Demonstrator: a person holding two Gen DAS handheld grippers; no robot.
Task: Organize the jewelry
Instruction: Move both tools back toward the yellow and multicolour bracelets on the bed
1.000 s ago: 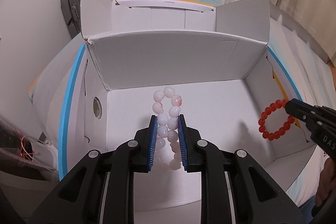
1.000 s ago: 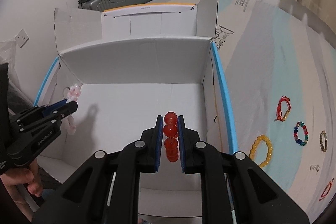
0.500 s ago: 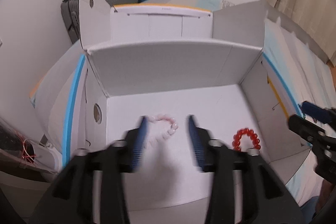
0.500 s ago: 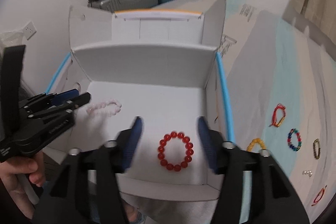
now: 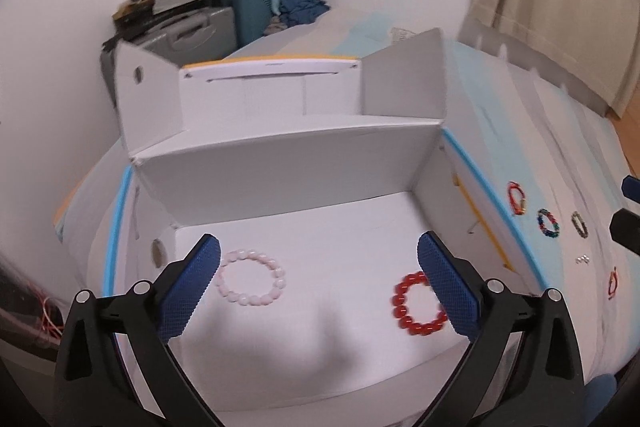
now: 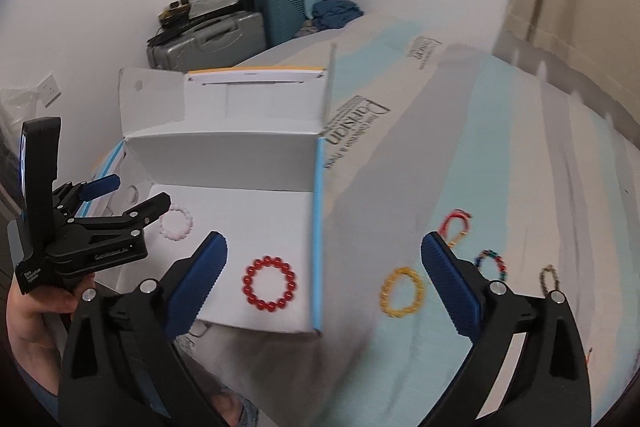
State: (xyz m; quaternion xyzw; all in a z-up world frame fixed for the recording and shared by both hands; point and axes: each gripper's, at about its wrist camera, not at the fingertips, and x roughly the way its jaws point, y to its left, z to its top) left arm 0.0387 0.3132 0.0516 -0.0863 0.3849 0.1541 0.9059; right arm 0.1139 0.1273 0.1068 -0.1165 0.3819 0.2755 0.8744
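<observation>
As both grippers have just been opening, two bracelets lie released in the box (image 5: 304, 163).

The left gripper (image 5: 318, 283) and right gripper (image 6: 324, 279) gape wide, holding nothing; pink bracelet (image 5: 250, 277) and red bracelet (image 6: 270, 283) rest on the floor. Next, probably, the yellow bracelet (image 6: 402, 291) outside needs a reach.

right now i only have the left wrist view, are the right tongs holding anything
Observer: No, the right tongs stand wide open with nothing in their grip; their jaws have just been opening.
Operator: any jewelry on the bed that my view misses
Observer: A yellow bracelet lies on the bed cover, right of the box.
Operator: touching the box
Observer: No, bare cover shows between it and the box wall.
</observation>
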